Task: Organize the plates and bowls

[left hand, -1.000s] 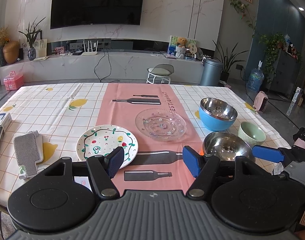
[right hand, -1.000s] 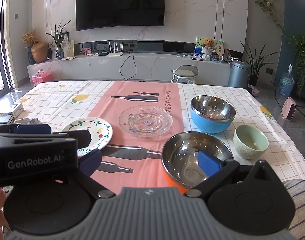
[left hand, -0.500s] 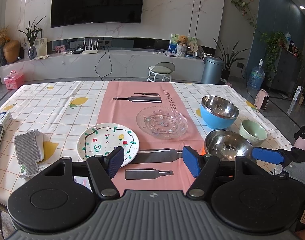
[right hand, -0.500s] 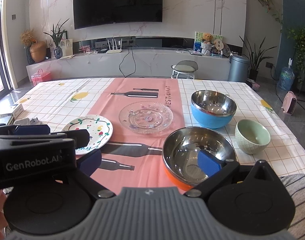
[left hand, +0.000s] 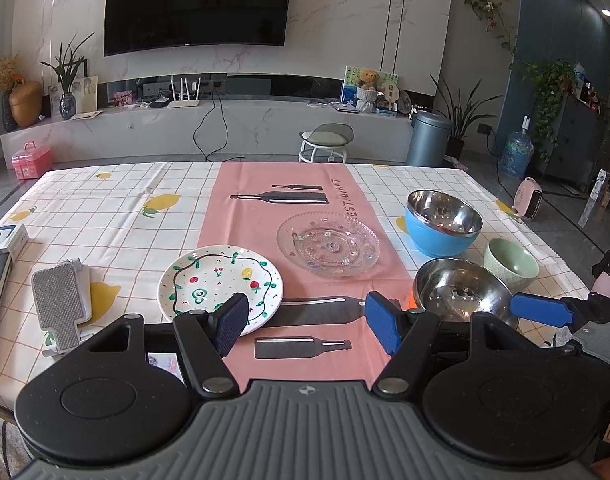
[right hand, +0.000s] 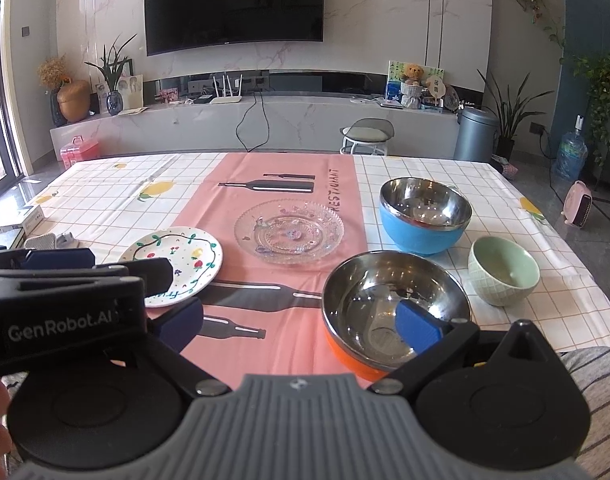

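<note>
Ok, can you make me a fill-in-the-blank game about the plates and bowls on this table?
1. The bowl farthest from the camera is ____ outside.
2. The clear glass plate sits on the ____ strip of the tablecloth.
3. The small bowl near the right edge is pale ____.
4. The painted plate lies ____ of the glass plate.

Missing words: blue; pink; green; left

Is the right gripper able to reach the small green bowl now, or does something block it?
Probably yes. The right gripper is open and holds nothing, and the green bowl stands alone on the tablecloth, just beyond and to the right of the orange bowl, with free space around it.
</note>
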The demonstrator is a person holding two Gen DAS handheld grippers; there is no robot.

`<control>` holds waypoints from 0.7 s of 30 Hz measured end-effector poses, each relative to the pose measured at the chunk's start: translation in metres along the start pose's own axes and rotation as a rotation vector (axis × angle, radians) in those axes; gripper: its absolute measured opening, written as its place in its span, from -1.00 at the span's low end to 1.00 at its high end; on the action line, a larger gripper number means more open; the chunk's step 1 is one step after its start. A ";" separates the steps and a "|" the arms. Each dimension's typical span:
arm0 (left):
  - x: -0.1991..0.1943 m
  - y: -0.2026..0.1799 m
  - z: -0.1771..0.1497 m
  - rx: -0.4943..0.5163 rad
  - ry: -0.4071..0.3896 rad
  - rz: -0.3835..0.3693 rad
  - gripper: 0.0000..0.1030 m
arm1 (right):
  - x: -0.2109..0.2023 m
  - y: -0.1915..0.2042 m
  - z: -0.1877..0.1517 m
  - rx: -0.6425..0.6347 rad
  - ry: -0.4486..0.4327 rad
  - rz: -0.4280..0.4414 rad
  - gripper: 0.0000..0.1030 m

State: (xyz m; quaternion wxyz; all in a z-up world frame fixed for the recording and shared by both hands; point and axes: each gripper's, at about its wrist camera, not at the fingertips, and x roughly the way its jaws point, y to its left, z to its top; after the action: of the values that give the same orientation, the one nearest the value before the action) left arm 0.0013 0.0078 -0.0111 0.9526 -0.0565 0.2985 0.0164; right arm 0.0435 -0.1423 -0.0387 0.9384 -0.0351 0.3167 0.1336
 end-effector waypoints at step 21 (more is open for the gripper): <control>-0.005 -0.002 0.007 0.023 0.018 0.077 0.53 | -0.007 -0.002 -0.006 0.079 -0.003 0.017 0.94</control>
State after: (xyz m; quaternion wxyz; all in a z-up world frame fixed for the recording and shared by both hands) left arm 0.0013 0.0067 -0.0023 0.9491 -0.0341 0.3094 0.0490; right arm 0.0349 -0.1467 -0.0397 0.9384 0.0047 0.3205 0.1291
